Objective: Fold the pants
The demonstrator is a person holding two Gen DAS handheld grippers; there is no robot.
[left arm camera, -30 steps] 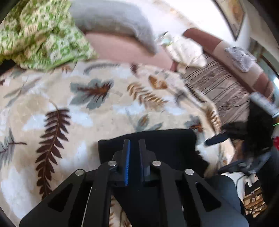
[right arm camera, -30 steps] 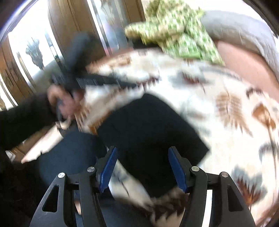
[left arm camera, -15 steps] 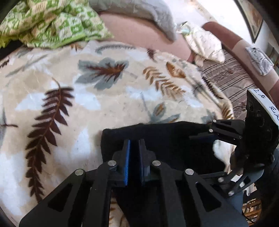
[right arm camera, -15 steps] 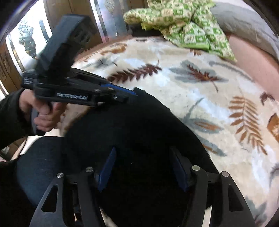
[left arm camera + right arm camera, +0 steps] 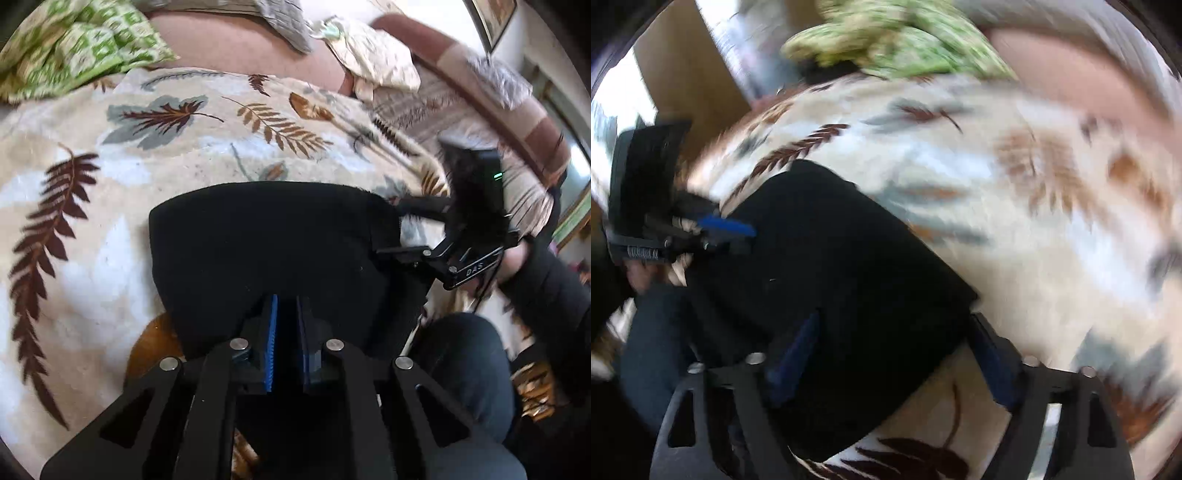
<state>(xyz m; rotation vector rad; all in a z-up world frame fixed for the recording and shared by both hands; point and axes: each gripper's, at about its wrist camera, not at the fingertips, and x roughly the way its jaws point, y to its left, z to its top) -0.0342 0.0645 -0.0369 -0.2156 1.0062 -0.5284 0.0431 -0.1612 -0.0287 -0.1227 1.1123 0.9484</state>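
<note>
The black pants lie folded into a compact pad on the leaf-print blanket, near its front edge. My left gripper is shut on the near edge of the pants. My right gripper is open, its jaws straddling the right corner of the pants without closing. In the left wrist view the right gripper shows at the pants' right edge. In the blurred right wrist view the left gripper shows at the pants' left edge.
A green patterned cloth and a grey cushion lie at the back of the bed. A striped sofa stands to the right. The person's dark-trousered legs are close below the blanket's front edge.
The right gripper has moved from over the pants to their right corner, staying open. The left gripper has stayed shut on the pants and drawn back slightly toward the blanket's front edge.
</note>
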